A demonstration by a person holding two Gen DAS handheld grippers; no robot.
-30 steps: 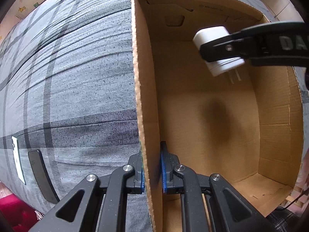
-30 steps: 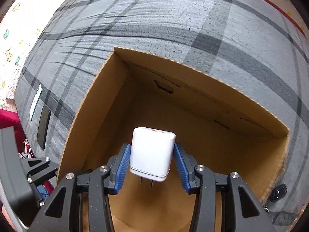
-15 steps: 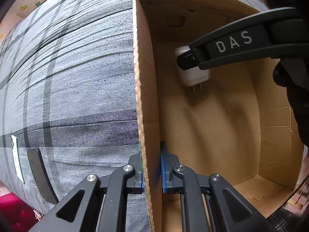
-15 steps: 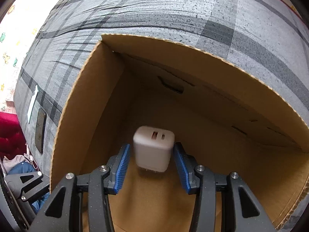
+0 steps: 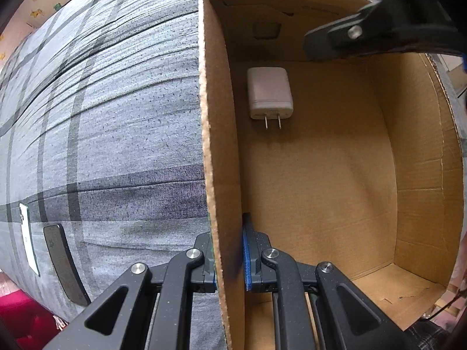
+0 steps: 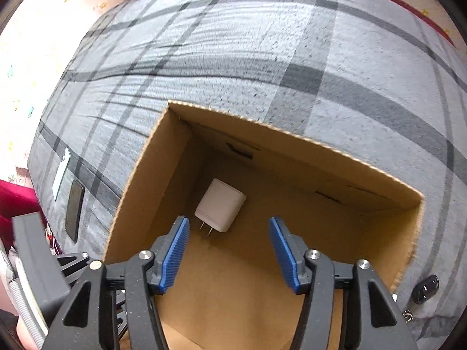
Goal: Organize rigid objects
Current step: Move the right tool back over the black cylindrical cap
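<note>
On the grey plaid bed (image 5: 116,122), a white phone (image 5: 27,239) and a dark phone (image 5: 65,265) lie unpacked. The left gripper (image 5: 227,259) pinches the brown cardboard box (image 5: 221,145) wall. The white wall charger (image 6: 220,208) lies inside, released; the right gripper (image 6: 229,250) fingers are opening, empty.

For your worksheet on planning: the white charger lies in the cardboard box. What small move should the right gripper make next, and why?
Probably lift clear of the cardboard box: the white charger lies loose on its floor, and the right gripper, jaws opening, holds nothing. The left gripper clamps the wall.
</note>
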